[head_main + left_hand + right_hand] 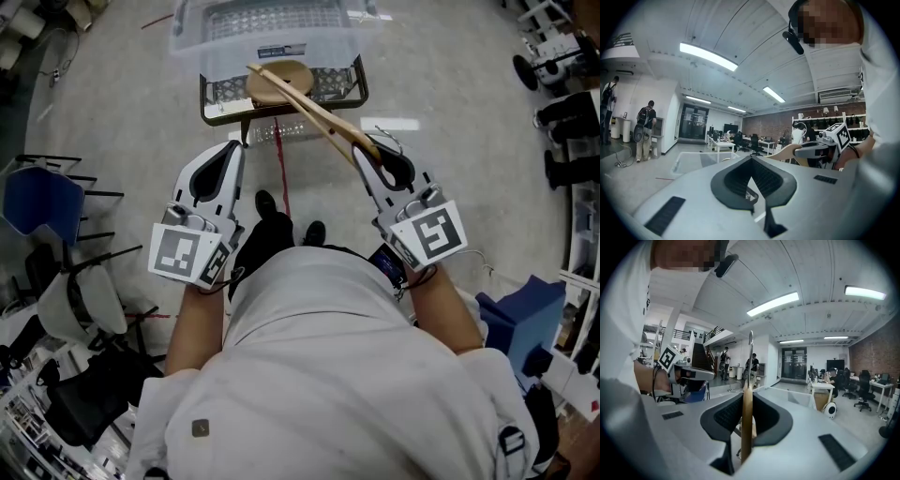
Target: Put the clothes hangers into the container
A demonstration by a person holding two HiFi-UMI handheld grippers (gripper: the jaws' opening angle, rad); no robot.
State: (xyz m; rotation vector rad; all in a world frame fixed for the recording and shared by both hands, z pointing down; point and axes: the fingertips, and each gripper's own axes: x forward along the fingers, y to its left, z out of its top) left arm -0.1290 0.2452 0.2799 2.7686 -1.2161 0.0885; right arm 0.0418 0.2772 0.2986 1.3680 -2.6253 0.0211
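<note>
The right claw (364,152) is clenched on a wooden clothes hanger (309,105). In the right gripper view its two dark pads press on either side of the flat wooden hanger (747,427), which stands edge-on between them. The hanger's metal hook (750,348) rises above the jaw tips. From the head view the hanger runs from this claw away and to the left, in the air. Its far end lies over a round wooden disc (272,86), and whether it touches the disc cannot be told.

The left claw (236,146) is clenched on nothing. In the left gripper view the jaw tips of the left claw (751,159) meet, and only floor shows through the hollow behind them. It is held on the left of the person, level with the right claw and well apart from the hanger.

The container (192,45) is a clear plastic bin on the far side, past both claws. It sits on a dark-framed wire rack (217,94), whose near part carries the wooden disc. The bin (689,161) also shows ahead of the left claw.

A red line (281,173) runs along the floor from the rack toward the person's shoes. A blue chair (37,202) stands at the far left.
</note>
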